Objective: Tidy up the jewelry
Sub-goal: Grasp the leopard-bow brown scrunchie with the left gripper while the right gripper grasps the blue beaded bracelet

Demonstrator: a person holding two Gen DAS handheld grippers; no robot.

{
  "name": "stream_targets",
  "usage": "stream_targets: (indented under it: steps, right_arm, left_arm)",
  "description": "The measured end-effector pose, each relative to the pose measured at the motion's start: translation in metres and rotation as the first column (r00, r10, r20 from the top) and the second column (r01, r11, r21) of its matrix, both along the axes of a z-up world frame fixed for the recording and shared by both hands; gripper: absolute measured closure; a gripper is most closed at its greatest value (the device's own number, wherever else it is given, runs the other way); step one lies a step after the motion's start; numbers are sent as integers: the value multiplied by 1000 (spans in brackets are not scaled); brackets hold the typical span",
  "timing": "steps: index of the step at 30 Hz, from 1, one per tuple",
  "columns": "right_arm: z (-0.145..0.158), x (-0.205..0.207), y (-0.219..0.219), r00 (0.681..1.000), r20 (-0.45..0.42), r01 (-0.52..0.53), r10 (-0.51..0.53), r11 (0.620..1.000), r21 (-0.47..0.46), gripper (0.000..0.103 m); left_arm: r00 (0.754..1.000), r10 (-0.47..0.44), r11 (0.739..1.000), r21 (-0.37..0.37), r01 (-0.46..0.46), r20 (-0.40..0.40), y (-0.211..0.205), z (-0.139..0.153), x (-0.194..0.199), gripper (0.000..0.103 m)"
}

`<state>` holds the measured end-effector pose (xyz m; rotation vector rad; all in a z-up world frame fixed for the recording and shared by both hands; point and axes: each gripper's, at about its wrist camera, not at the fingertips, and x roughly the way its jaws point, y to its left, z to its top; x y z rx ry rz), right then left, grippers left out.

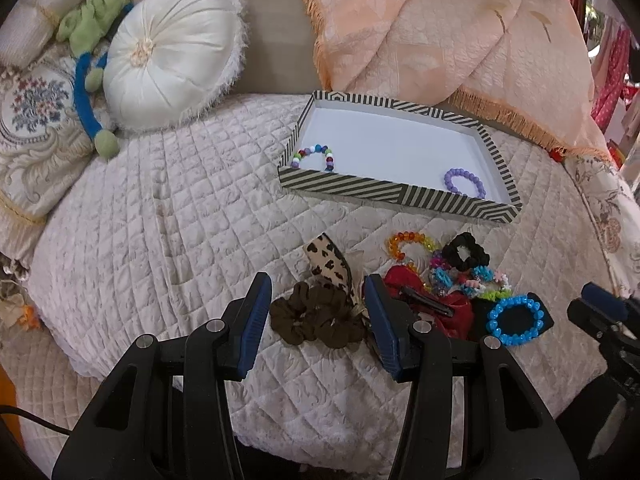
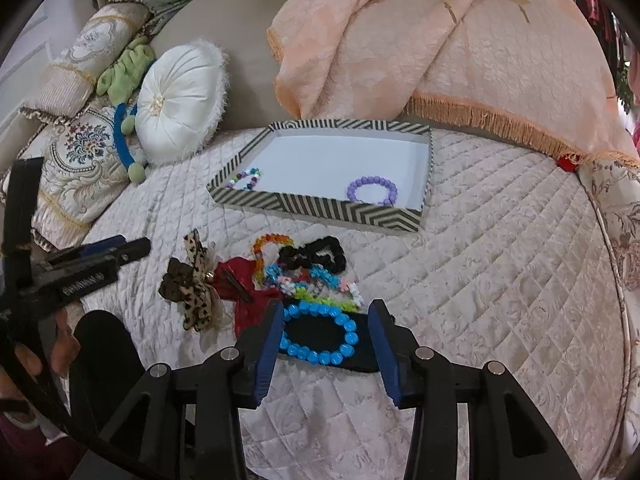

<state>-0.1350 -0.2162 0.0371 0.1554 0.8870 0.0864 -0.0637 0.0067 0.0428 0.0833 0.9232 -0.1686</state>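
Both grippers hover with jaws apart over the pile on the quilt: the left gripper (image 1: 318,316) above a brown scrunchie (image 1: 316,318), the right gripper (image 2: 326,330) straddling the blue bead bracelet (image 2: 319,334) (two bracelets already lie in the striped tray (image 2: 320,204)).

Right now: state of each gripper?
Left gripper: open, brown scrunchie between its fingers, not gripped.
Right gripper: open around blue bead bracelet, not gripped.
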Motion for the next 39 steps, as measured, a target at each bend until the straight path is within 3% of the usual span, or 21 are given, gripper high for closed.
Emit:
stream_targets:
  steps: [7, 14, 21, 26, 31, 33, 35, 39]
  right_arm:
    - [-11, -5, -13, 1000, -26, 11, -11, 1000, 12, 59]
    - [-26, -2, -10, 998, -60, -18, 19, 999, 29, 57]
    - [-34, -1, -12, 997, -71, -24, 26, 999, 34, 56]
    - [-42, 9, -16, 995, -95, -17, 20, 999, 27, 56]
    - [-44, 16, -8, 995, -70, -66, 66, 998, 0, 56]
    - [-48, 22, -5, 995, -76, -72, 69, 997, -42, 60]
    - [-55, 28, -6, 994, -84, -72, 68, 996, -45, 69]
    - [-64, 30, -7, 994, -86, -79, 74, 995, -54, 75]
  left_arm:
    - [991, 47, 990, -124, -63, -125, 41, 0, 21, 55]
    - [973, 62, 969, -221, -112, -221, 53, -11, 33, 52]
    - [957, 5, 979, -194, -64, -290, 40, -33, 39, 50]
    - [948, 21, 978, -191, -86, -318, 36, -46, 44, 43]
    - [947, 37, 980, -175, -97, -319, 32, -54, 52, 42]
    - [944, 31, 981, -172, -92, -329, 27, -59, 55, 42]
    - [940, 18, 983, -164, -79, -342, 21, -64, 57, 42]
    - [939, 24, 987, -138, -76, -342, 15, -73, 58, 42]
